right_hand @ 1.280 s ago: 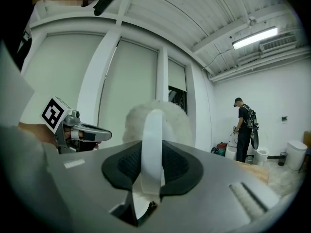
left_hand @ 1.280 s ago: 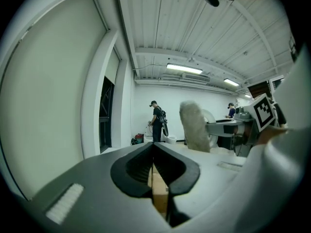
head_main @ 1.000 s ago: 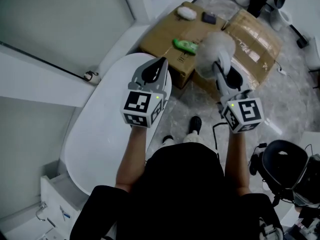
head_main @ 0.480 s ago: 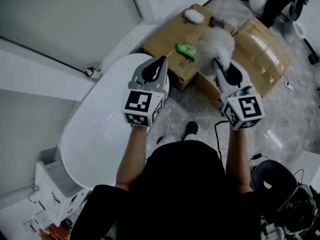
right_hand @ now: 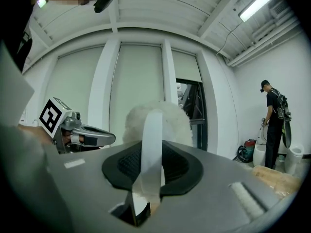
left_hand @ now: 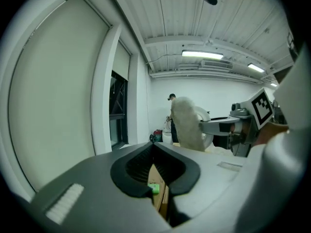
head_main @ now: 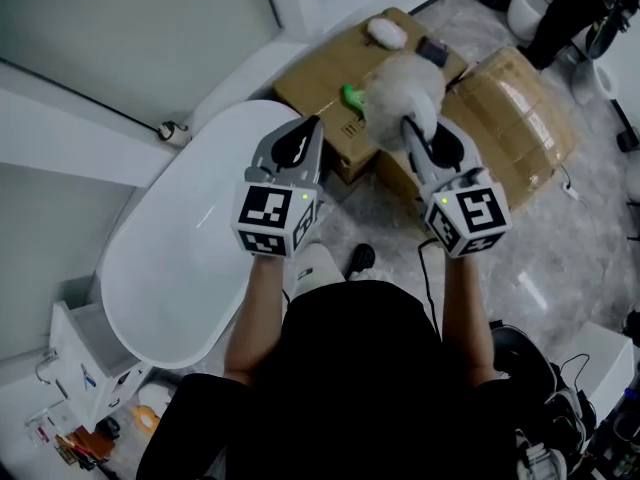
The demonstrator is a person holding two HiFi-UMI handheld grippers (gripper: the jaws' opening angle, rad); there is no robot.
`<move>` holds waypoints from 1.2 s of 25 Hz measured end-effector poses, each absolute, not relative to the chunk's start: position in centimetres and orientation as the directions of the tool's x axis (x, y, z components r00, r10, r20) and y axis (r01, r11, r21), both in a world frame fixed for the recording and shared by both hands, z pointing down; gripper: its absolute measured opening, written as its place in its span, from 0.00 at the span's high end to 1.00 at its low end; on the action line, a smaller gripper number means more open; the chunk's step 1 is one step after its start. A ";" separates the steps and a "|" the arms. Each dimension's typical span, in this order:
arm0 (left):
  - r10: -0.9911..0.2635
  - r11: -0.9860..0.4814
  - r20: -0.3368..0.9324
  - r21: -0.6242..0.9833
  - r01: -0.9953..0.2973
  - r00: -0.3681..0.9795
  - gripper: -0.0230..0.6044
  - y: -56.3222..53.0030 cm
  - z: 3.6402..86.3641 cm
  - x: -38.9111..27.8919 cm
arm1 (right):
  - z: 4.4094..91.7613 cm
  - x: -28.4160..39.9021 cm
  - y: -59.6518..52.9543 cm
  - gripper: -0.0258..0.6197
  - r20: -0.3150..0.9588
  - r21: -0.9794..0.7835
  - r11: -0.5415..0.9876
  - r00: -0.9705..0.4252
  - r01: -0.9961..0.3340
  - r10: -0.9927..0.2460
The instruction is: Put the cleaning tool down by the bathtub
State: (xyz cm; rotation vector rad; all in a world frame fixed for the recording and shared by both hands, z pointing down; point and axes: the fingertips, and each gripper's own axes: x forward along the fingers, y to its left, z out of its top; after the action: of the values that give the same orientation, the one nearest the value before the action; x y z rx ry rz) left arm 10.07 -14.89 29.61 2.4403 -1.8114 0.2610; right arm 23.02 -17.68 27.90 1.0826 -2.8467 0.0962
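The cleaning tool is a fluffy white duster head (head_main: 400,86) on a flat white handle (right_hand: 150,144). My right gripper (head_main: 412,128) is shut on that handle and holds the head level, out over the cardboard boxes. From the left gripper view the fluffy head (left_hand: 187,123) stands upright ahead of the right gripper (left_hand: 218,126). My left gripper (head_main: 316,123) is shut with nothing in it, beside the right one, its tips over the floor by the tub's end. The white oval bathtub (head_main: 180,258) lies at the left, below the left arm.
Two cardboard boxes (head_main: 320,73) (head_main: 515,118) stand ahead on the marble floor. On them lie a green item (head_main: 350,96), a white lump (head_main: 387,32) and a dark item (head_main: 432,52). A small cabinet (head_main: 75,368) stands by the tub's near end. A person (right_hand: 273,125) stands far off.
Both grippers have drifted left in the head view, the right one still holding the tool. The fluffy head now partly covers the green item, and the tub's near end has come into view.
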 end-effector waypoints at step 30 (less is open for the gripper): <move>-0.949 -0.172 0.253 0.084 -0.981 0.188 0.97 -26.2 34.5 -5.4 | 34.4 6.8 -31.1 0.82 0.274 -0.044 0.795 -0.773 -0.605 -0.573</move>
State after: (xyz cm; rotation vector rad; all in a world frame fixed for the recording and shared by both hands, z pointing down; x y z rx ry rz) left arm -5.44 -26.25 34.52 2.2355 -1.8563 0.2085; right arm 6.82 -31.10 34.42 0.9135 -2.7380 0.1893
